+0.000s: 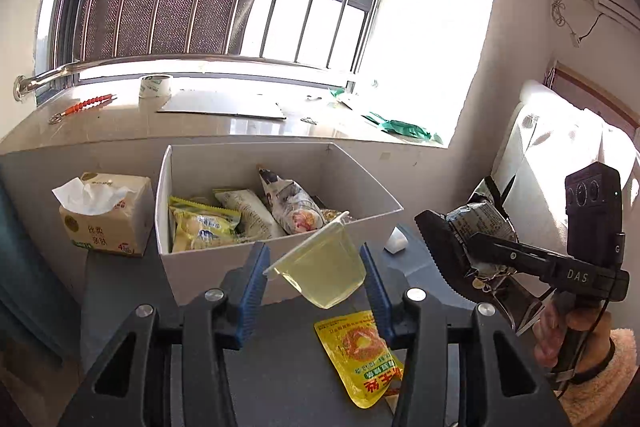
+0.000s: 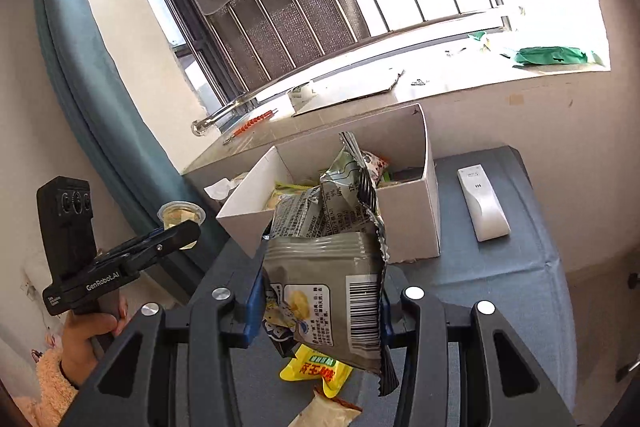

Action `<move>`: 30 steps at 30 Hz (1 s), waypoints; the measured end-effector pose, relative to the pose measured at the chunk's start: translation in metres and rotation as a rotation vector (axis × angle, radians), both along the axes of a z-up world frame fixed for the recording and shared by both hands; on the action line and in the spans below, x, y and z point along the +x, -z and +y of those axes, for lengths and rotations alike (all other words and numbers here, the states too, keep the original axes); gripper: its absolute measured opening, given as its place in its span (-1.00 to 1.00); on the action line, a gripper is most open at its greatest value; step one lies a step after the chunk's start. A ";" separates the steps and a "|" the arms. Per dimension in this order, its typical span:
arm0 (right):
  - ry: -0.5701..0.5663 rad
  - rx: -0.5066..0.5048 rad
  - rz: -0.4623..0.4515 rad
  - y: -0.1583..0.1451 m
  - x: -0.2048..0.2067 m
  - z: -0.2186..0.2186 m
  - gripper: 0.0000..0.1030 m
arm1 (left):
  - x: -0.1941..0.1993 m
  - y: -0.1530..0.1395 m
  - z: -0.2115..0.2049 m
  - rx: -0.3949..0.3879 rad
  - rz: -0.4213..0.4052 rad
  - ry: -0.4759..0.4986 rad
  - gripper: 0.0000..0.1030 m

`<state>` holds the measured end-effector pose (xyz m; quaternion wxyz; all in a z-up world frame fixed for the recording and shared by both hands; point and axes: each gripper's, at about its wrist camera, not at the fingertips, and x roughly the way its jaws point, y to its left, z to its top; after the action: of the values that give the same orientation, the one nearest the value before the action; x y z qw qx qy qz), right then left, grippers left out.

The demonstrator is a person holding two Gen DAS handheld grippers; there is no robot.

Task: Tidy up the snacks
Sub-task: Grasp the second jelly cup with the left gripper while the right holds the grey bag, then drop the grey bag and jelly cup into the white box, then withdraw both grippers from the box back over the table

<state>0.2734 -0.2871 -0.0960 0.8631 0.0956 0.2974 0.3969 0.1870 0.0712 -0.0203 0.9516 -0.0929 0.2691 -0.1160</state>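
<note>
Both grippers are carrying snacks toward the box [image 1: 276, 171]: the left gripper [image 1: 316, 267] is clamping a jelly cup [image 1: 320, 267], the right gripper [image 2: 322, 303] a grey packet [image 2: 324, 291]. Next, each probably needs positioning over the box before releasing.

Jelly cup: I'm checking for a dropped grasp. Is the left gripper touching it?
Touching. In the left wrist view, the jelly cup hangs tilted above the table, wedged between the left gripper's blue pads.
</note>
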 end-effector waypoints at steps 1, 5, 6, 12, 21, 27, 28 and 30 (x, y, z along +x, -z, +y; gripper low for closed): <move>0.005 -0.004 0.000 -0.008 0.013 0.007 -0.08 | 0.010 -0.009 0.003 -0.003 -0.011 -0.003 -0.01; 0.022 -0.099 -0.019 -0.034 0.068 0.049 -0.08 | 0.063 -0.027 0.015 -0.001 0.001 -0.037 -0.01; 0.024 -0.115 -0.012 -0.036 0.083 0.058 -0.08 | 0.077 -0.028 0.018 -0.012 0.020 -0.040 -0.01; 0.054 -0.228 0.016 -0.031 0.139 0.089 -0.08 | 0.128 -0.014 0.016 0.041 0.090 -0.059 -0.01; 0.092 -0.183 0.048 -0.028 0.155 0.079 1.00 | 0.125 -0.005 0.036 0.054 0.132 -0.159 1.00; 0.114 -0.186 -0.004 -0.038 0.132 0.065 1.00 | 0.100 -0.019 0.035 0.103 0.098 -0.154 1.00; 0.106 -0.179 -0.019 -0.041 0.127 0.063 1.00 | 0.094 -0.023 0.033 0.111 0.083 -0.147 1.00; 0.081 -0.191 -0.047 -0.045 0.111 0.060 1.00 | 0.080 -0.032 0.029 0.126 0.054 -0.143 1.00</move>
<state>0.3846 -0.2267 -0.0508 0.8902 0.0157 0.3096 0.3339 0.2666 0.1005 0.0112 0.9537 -0.0550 0.2942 -0.0283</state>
